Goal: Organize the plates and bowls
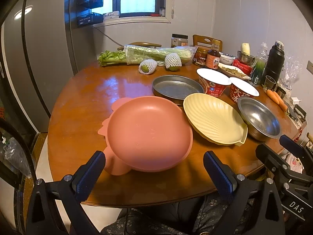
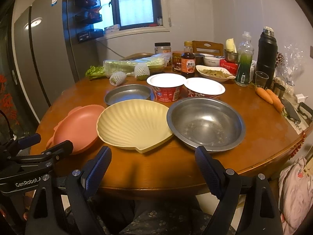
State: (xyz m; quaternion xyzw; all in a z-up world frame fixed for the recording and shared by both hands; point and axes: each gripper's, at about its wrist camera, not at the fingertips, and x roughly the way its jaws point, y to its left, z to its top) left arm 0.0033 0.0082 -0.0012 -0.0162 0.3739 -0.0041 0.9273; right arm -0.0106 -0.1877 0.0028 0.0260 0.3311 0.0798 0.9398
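Note:
A pink plate (image 1: 148, 131) lies near the table's front edge, right in front of my open, empty left gripper (image 1: 154, 166); it also shows in the right wrist view (image 2: 78, 125). To its right lie a cream shell-shaped plate (image 1: 213, 119) (image 2: 133, 123) and a steel bowl (image 1: 260, 119) (image 2: 205, 123). A flat steel pan (image 1: 176, 88) (image 2: 127, 95) sits behind them. My right gripper (image 2: 152, 162) is open and empty, just short of the shell plate and the steel bowl.
Two red instant-noodle bowls (image 2: 166, 88) (image 2: 204, 89) stand behind the plates on the round wooden table (image 2: 176, 168). Celery, netted fruit, jars, sauce bottles, a black thermos (image 2: 267, 54) and carrots (image 2: 270, 98) crowd the back and right. A fridge stands left.

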